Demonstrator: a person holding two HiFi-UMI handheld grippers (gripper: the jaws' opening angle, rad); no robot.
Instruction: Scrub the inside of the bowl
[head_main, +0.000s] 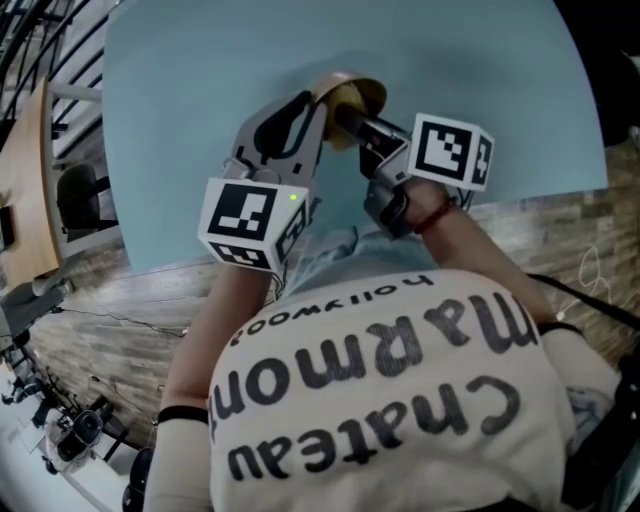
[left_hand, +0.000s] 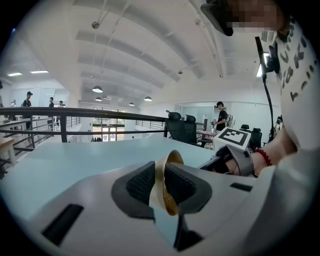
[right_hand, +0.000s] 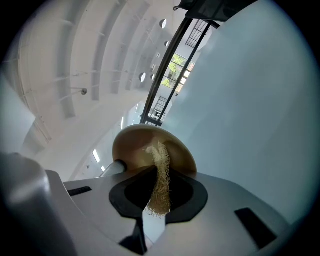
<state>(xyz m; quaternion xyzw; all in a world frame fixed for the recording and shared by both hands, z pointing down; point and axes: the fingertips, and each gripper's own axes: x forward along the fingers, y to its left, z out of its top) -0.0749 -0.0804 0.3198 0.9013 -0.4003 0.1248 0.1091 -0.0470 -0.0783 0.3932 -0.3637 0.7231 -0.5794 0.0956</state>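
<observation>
A small wooden bowl (head_main: 352, 97) is held up above the light blue table (head_main: 190, 70), tipped on its side. My left gripper (head_main: 318, 108) is shut on its rim; in the left gripper view the rim (left_hand: 170, 159) stands edge-on between the two black pads. My right gripper (head_main: 350, 122) comes in from the right, shut on a strip of pale fibrous scrubber (right_hand: 160, 182). In the right gripper view the scrubber's tip lies against the inside of the bowl (right_hand: 135, 145). The right gripper (left_hand: 231, 156) also shows just beyond the bowl in the left gripper view.
The table's near edge (head_main: 160, 262) runs just in front of the person's body, with wood-look floor below it. A wooden bench (head_main: 35, 190) stands at the left. Beyond the table are a black railing (left_hand: 75, 114), office chairs (left_hand: 182, 127) and people standing far off.
</observation>
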